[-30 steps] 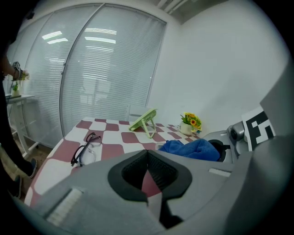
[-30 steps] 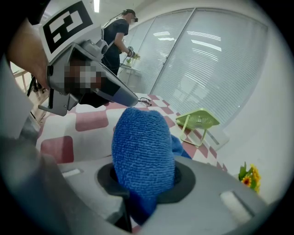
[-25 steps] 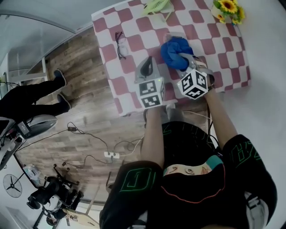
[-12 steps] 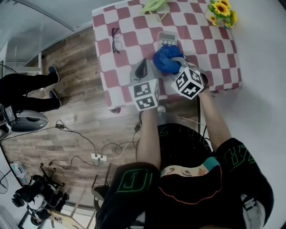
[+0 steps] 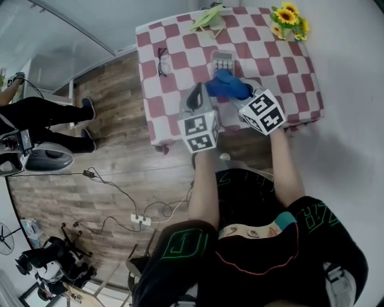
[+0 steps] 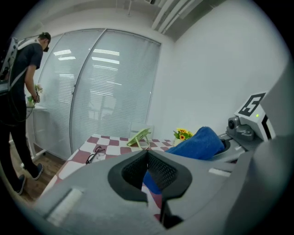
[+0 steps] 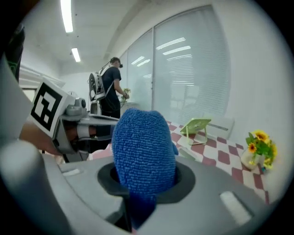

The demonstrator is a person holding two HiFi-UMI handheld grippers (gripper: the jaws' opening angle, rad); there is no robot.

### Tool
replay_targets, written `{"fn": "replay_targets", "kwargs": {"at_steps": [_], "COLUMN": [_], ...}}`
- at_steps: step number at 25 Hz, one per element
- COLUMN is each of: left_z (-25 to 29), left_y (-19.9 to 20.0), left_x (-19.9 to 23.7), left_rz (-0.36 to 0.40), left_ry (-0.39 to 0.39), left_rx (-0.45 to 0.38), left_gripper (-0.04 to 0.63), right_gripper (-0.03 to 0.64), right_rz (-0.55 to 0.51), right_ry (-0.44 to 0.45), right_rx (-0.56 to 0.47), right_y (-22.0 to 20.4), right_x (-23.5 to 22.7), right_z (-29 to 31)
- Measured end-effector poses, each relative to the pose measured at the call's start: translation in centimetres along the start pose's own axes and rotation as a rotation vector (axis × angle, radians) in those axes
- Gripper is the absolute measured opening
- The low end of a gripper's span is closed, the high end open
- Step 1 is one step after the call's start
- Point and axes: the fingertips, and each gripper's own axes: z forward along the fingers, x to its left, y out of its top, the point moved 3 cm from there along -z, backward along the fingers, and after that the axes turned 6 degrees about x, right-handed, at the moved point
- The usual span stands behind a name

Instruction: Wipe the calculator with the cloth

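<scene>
The grey calculator [image 5: 222, 60] lies flat on the red-and-white checked table [image 5: 288, 66], with its near half under the blue cloth [image 5: 227, 85]. My right gripper [image 5: 241, 95] is shut on that cloth, which bulges out between its jaws in the right gripper view as a blue cloth [image 7: 142, 147]. My left gripper [image 5: 196, 97] hovers just left of the cloth, shut with nothing in it. In the left gripper view its jaws meet at the left gripper tip [image 6: 147, 153], and the blue cloth [image 6: 197, 144] shows beyond with the right gripper behind it.
Black glasses [image 5: 162, 60] lie left of the calculator. A green stand [image 5: 207, 17] sits at the table's far edge, and sunflowers [image 5: 287, 21] at the far right corner. A person [image 5: 42, 120] stands on the wooden floor at left, with cables and gear nearby.
The cloth in my right gripper has slid toward the table's near edge, uncovering the calculator's far end. The left gripper stayed beside it. The head view has shifted.
</scene>
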Motion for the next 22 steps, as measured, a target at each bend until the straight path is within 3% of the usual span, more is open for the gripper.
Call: {"fn": "replay_targets", "kwargs": {"at_steps": [6,16,22], "left_z": [-1.6,-2.7,-3.5], "left_y": [3.6,9.6,12.4], "left_x": [-1.7,-5.5,-6.5], "left_rz": [0.070,0.128,0.150], "left_ry": [-0.020,-0.088,-0.104], "left_rx": [-0.070,-0.202,-0.273], "left_gripper": [0.010,0.009,0.011], "right_gripper": [0.100,0.095,0.094], "right_rz": [0.261,0.305,0.362], "right_ry": [0.021,-0.226,-0.301], "right_rx": [-0.253,-0.482,-0.585], "right_y": [1.8,3.1,3.0], "right_x": [-1.8,-7.3,-9.4], "right_z": [-5.1,-14.1,-17.4]}}
